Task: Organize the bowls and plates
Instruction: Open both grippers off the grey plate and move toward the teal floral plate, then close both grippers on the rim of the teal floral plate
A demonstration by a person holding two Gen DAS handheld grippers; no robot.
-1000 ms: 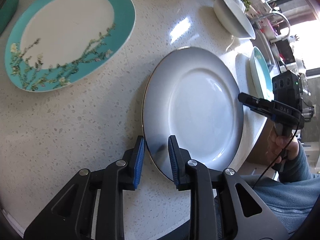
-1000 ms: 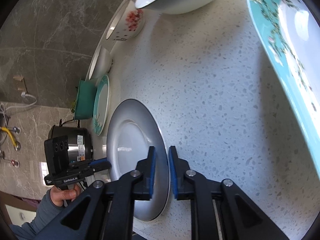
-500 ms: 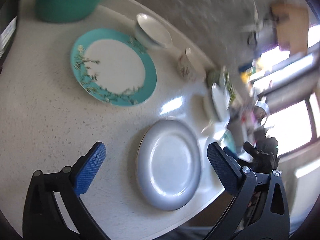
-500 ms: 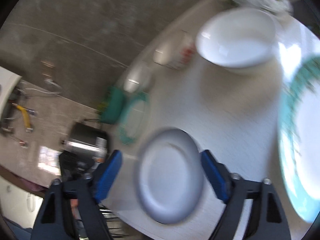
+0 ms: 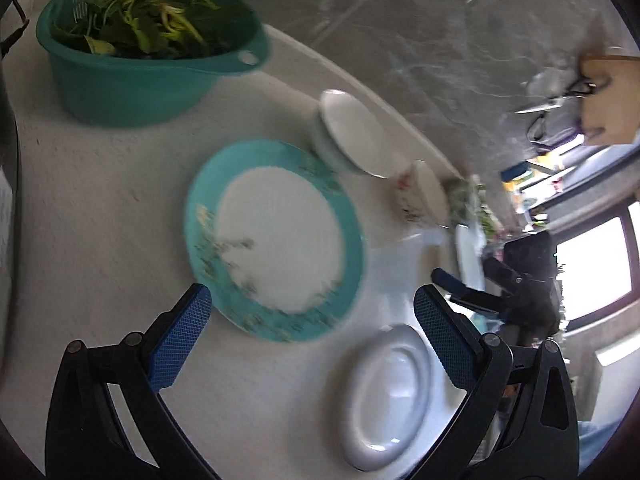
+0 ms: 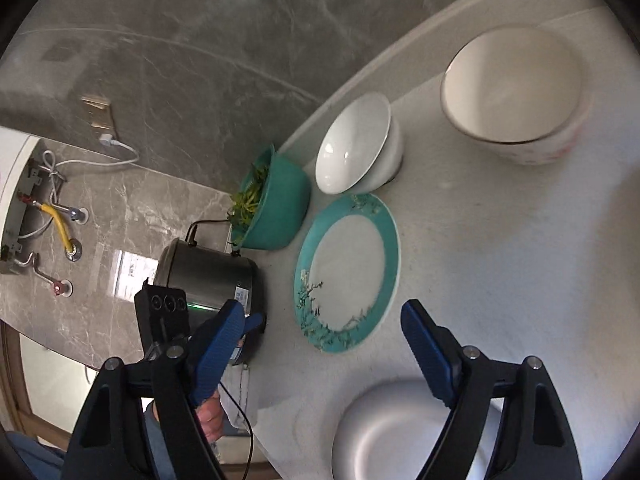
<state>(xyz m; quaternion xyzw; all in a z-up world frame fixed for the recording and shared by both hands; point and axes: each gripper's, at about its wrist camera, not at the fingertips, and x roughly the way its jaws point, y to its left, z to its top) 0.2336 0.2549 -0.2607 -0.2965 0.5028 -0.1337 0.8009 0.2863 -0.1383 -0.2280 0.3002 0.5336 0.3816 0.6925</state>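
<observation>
A grey plate [image 5: 386,394] lies flat on the white counter near its front edge; it also shows in the right wrist view [image 6: 396,436]. A teal-rimmed floral plate [image 5: 276,236] [image 6: 348,272] lies behind it. A white bowl [image 5: 346,136] [image 6: 356,144] and a floral-sided bowl [image 5: 420,200] [image 6: 516,92] stand further back. My left gripper [image 5: 312,324] is open and empty, raised above the two plates. My right gripper [image 6: 324,344] is open and empty, above the grey plate's far side.
A teal colander of greens [image 5: 148,44] [image 6: 272,204] stands at the back by the marble wall. A steel cooker [image 6: 208,276] sits at the counter's left end. Another white dish [image 5: 468,248] lies to the right, half hidden. The counter edge [image 6: 280,440] is close.
Both grippers let go of the grey plate's rim, opened wide and lifted back and up. The plate stays flat on the counter. The views now take in the far dishes.
</observation>
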